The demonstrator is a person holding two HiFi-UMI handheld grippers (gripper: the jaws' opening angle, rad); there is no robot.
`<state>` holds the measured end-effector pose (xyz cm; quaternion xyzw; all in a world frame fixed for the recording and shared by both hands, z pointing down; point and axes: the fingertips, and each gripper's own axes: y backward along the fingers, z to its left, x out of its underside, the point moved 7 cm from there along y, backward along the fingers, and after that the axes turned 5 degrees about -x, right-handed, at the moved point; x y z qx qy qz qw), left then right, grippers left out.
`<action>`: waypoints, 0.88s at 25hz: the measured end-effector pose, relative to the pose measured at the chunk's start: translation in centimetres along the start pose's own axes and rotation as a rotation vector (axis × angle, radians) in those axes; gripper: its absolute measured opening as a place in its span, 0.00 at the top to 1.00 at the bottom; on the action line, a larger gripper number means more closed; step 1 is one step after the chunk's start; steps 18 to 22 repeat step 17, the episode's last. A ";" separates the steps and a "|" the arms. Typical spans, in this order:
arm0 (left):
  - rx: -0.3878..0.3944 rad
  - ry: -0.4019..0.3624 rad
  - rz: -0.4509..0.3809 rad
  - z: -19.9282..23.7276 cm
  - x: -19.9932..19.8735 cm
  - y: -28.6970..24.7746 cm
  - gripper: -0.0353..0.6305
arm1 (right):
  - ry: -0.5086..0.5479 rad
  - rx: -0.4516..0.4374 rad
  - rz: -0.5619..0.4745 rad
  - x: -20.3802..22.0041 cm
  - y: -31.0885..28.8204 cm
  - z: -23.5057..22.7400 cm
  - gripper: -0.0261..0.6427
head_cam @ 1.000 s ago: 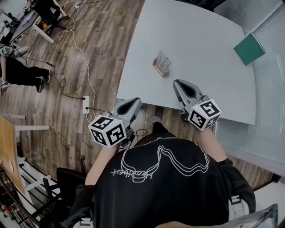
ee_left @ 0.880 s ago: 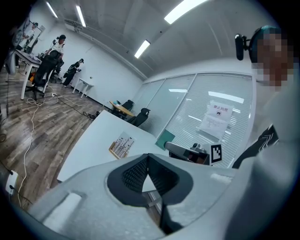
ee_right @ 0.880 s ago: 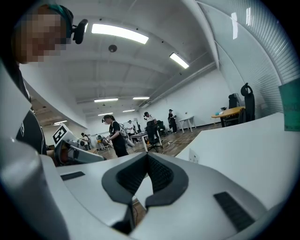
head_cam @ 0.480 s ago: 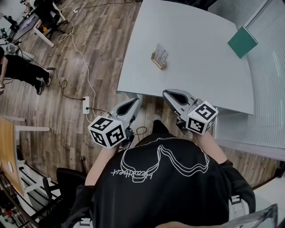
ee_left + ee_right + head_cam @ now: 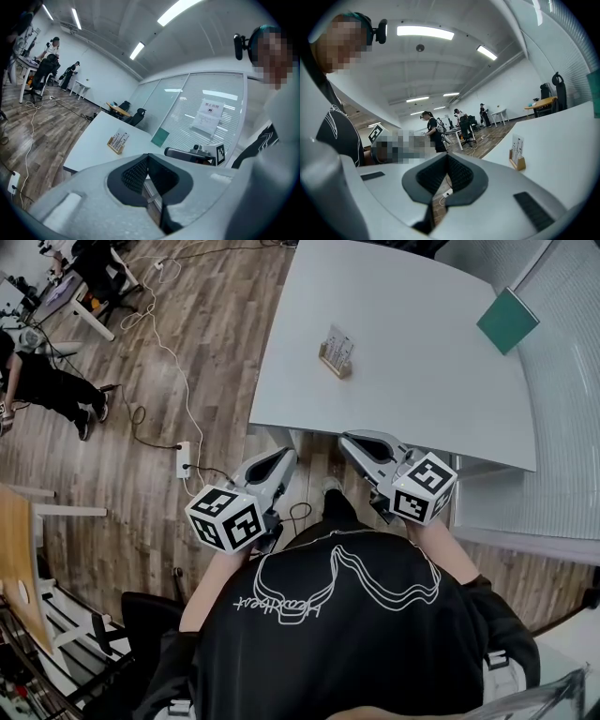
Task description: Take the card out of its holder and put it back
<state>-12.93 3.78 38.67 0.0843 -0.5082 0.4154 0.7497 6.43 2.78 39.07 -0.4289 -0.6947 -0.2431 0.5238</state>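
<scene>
Holding both tools low in front of your chest at the near edge of the table [image 5: 422, 381], you are gripping nothing with either one. You are carrying the left gripper [image 5: 283, 457] with its fingers [image 5: 133, 176] clenched: in the left gripper view the dark ribbed pads are meeting at the tip, and nothing is sitting between them. You are holding the right gripper [image 5: 347, 440] the same way, its fingers [image 5: 459, 173] pressing fully together with no object in the narrow slot below the tip, and it is touching nothing. In the head view the left gripper's tip is hanging over the wooden floor [image 5: 216, 334], just short of the table's edge, while the right gripper's tip is sitting right at that edge; whether it is reaching over the tabletop cannot be told. The card [image 5: 339, 343] is standing upright in its wooden holder [image 5: 330, 366], which is resting on the table ahead of you, well apart from both grippers and roughly between the lines along which they are pointing. A flat green book [image 5: 507, 321] is lying at the table's far right corner, beside the wall of blinds. On the floor to the left of the left gripper, a white power strip [image 5: 182, 458] is lying with its white cable trailing away across the boards.
</scene>
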 end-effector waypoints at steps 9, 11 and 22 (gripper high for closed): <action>0.012 -0.007 0.000 -0.4 0.4 0.2 0.93 | 0.004 0.016 0.015 0.5 0.5 0.4 0.95; 0.010 -0.003 0.001 -0.5 0.5 0.2 0.93 | 0.002 0.021 0.017 0.6 0.6 0.3 0.95; 0.002 0.009 0.011 -0.3 1.6 0.4 0.93 | 0.005 0.021 0.026 1.4 0.7 0.4 0.95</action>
